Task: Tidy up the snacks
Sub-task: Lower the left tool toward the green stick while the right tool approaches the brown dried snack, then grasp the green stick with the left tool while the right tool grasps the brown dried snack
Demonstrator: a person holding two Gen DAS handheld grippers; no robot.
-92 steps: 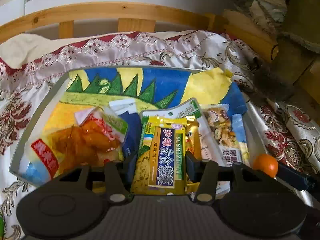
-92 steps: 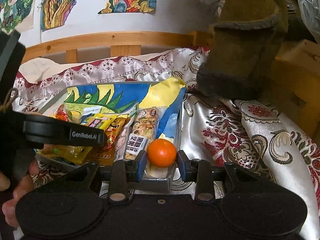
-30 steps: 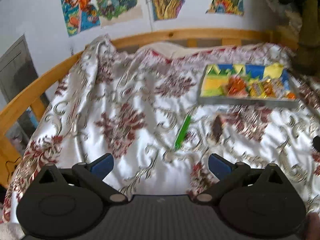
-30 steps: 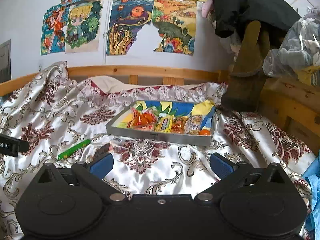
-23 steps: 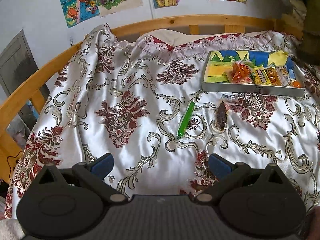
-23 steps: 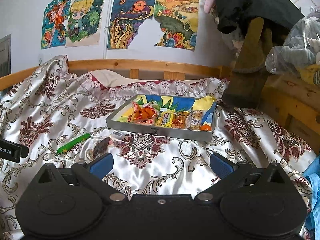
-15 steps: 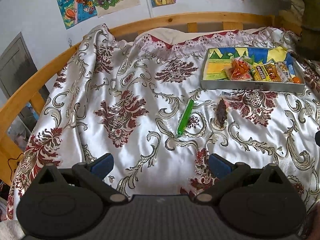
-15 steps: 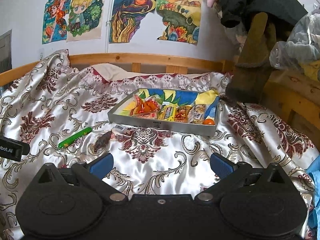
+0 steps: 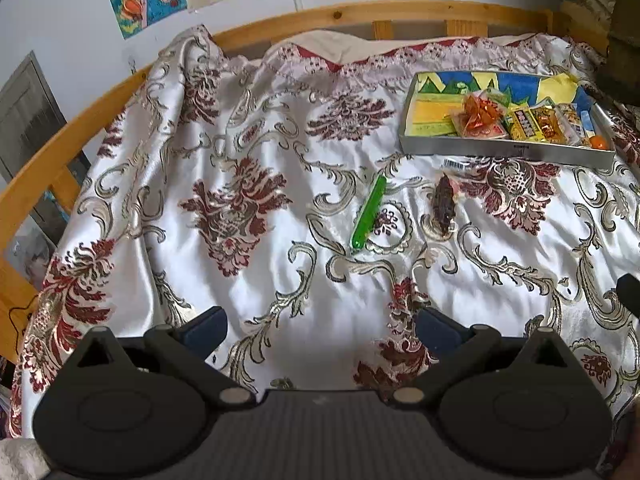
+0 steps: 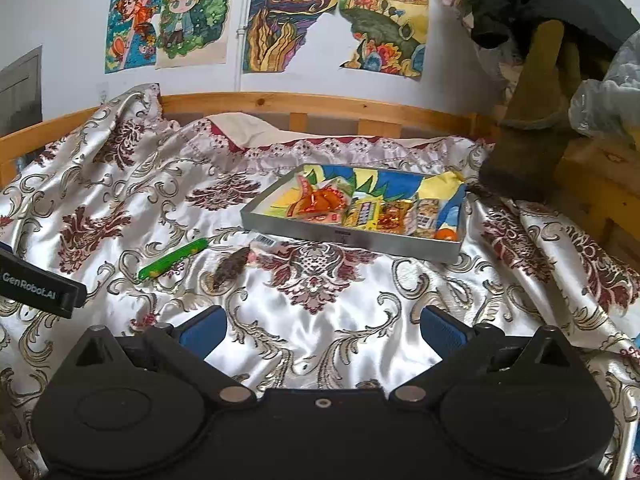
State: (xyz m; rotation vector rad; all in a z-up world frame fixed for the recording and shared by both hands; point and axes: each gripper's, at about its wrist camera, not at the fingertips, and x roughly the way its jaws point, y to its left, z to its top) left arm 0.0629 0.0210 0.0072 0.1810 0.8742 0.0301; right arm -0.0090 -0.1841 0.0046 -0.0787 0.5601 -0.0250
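Note:
A grey tray (image 9: 508, 151) (image 10: 352, 240) with a colourful lining sits on the patterned bedspread at the far right. Inside lie an orange snack bag (image 9: 478, 114) (image 10: 318, 200), a yellow packet (image 9: 524, 124) (image 10: 362, 212), further packets and a small orange fruit (image 9: 599, 142) (image 10: 445, 234). In front of the tray, loose on the cloth, are a green stick snack (image 9: 369, 212) (image 10: 173, 259) and a dark brown wrapped snack (image 9: 445, 204) (image 10: 231, 267). My left gripper (image 9: 320, 328) and right gripper (image 10: 322, 330) both hang open and hold nothing, well short of these items.
A wooden bed rail (image 9: 360, 12) (image 10: 320, 104) curves around the far edge below a wall with drawings. Dark clothing and bags (image 10: 532, 80) pile up at the right. The left gripper's body (image 10: 38, 286) shows at the right wrist view's left edge.
Both grippers let go of what they held, the yellow packet and the orange fruit, in the tray, opened and pulled far back. In the last second the left view tilted slightly down.

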